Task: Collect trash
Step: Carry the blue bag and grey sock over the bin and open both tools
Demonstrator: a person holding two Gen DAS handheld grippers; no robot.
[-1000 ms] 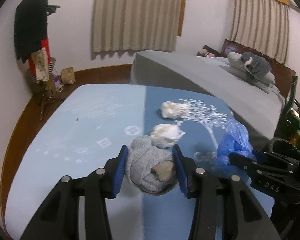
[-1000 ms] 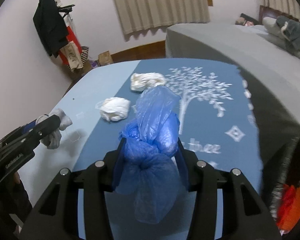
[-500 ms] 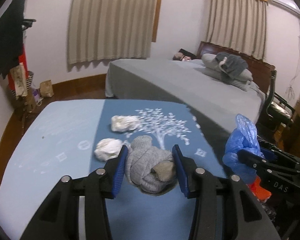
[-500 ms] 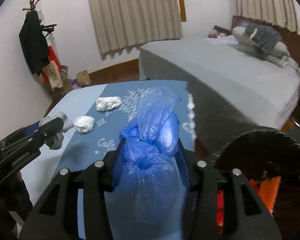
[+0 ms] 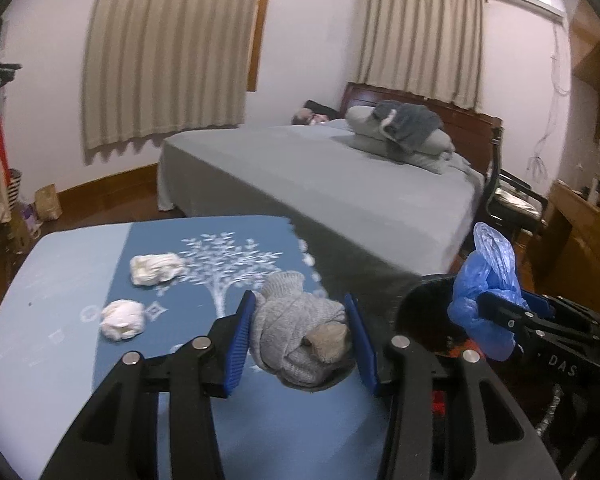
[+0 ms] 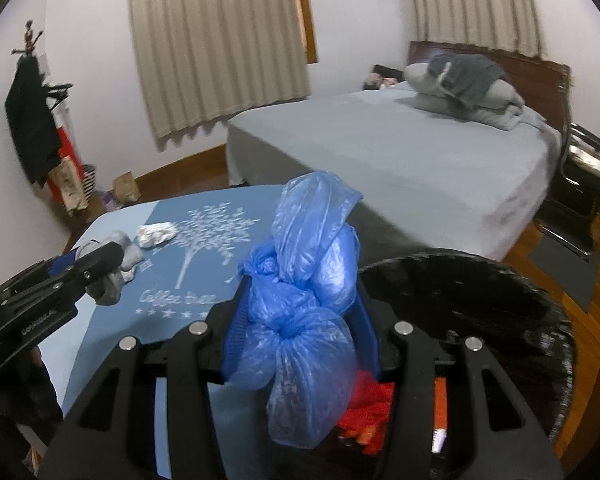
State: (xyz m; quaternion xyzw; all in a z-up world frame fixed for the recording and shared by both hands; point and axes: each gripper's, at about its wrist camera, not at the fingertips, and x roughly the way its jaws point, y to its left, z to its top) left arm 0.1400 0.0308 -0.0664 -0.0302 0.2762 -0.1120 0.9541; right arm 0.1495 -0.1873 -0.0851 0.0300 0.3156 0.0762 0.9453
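My left gripper [image 5: 300, 330] is shut on a grey knotted sock ball [image 5: 300, 336] and holds it above the right edge of the blue tablecloth [image 5: 60, 280]. My right gripper [image 6: 300, 328] is shut on a knotted blue plastic bag [image 6: 304, 304], over the near rim of a black trash bin [image 6: 500, 300] that has red items inside. The right gripper also shows in the left wrist view [image 5: 496, 312]. Two crumpled white wads [image 5: 156, 268] [image 5: 122, 320] lie on the cloth.
A grey bed [image 6: 400, 160] with pillows stands behind the table. A coat rack [image 6: 32, 120] with dark clothes and bags stands at the left wall. A black chair [image 5: 512, 204] and wooden furniture are at the right.
Both grippers have swung to the right with their loads, off the table's middle toward the black bin. The bin has come into view under the right gripper. The wads stay put.
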